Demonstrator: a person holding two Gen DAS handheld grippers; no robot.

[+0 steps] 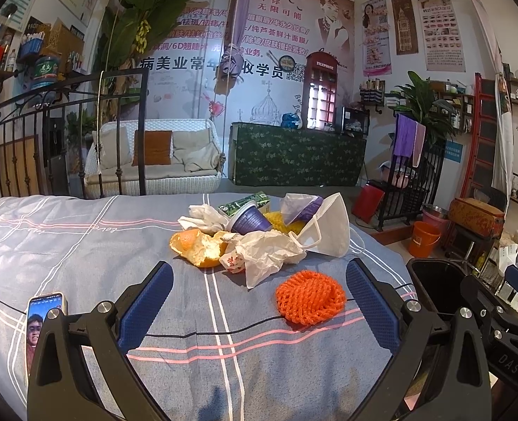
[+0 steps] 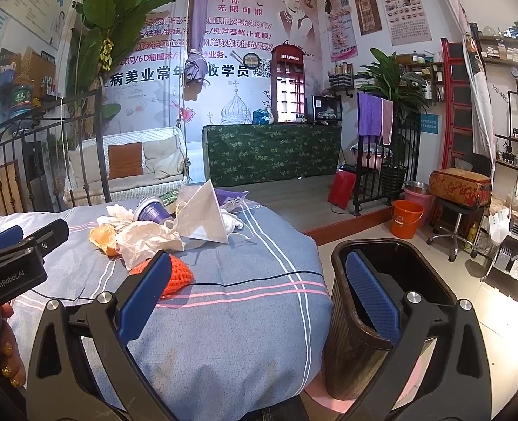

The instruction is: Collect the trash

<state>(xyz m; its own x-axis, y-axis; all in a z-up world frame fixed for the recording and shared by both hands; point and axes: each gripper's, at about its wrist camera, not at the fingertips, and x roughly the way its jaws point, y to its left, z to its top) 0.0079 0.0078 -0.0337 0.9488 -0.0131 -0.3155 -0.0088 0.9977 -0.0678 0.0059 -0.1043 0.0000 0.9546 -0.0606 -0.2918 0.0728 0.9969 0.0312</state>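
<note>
Grey-blue striped bedcover (image 1: 83, 245), laid over a bed, carries every item of trash in one loose heap toward its far edge.

- Orange foam fruit net (image 1: 309, 296) — nearest piece, lying flat between the spread fingers of the left gripper (image 1: 259, 301), touching neither.
- Crumpled white paper (image 1: 266, 249) just behind the net, an orange peel (image 1: 197, 245) at its left side.
- Purple cup (image 1: 250, 217), tipped on its side, with white tissue (image 1: 202, 217) beside it.
- White face mask (image 1: 332, 228) at the right of the heap, straps trailing onto the cloth.
- Green carton (image 1: 248, 201) at the rear (partly hidden).
- Phone (image 1: 43, 319), screen lit, on the bedcover near the left finger.
- Black cable (image 1: 206, 333) crossing the cloth.

Right gripper (image 2: 259, 301): fingers wide apart and holding nothing, one over the bedcover, the other in line with the mouth of a dark waste bin (image 2: 350, 315) that stands on the floor against the bed's right side.
</note>
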